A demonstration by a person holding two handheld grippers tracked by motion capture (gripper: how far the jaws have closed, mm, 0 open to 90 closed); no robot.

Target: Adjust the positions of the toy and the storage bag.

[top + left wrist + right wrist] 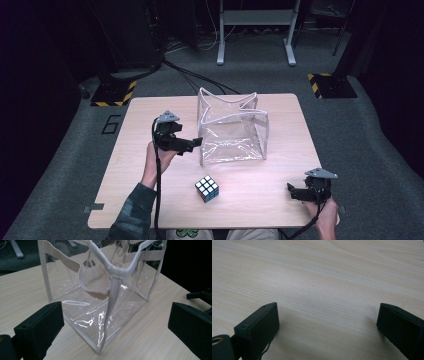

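Observation:
A clear plastic bag (233,132) with white trim stands open-topped on the wooden table (150,165). My left gripper (192,144) hovers just left of the bag's near left corner, open, nothing between its jaws. In the left gripper view the bag (100,302) stands close ahead, its white corner seam (110,312) centred between the jaws. A Rubik's cube (207,188) lies on the table in front of the bag. My right gripper (295,192) rests low at the table's near right, open over bare wood (324,290).
The table's near edge runs just below the cube. Beyond the far edge are dark floor, cables, a metal stand's legs (255,50) and yellow-black striped bases (115,92).

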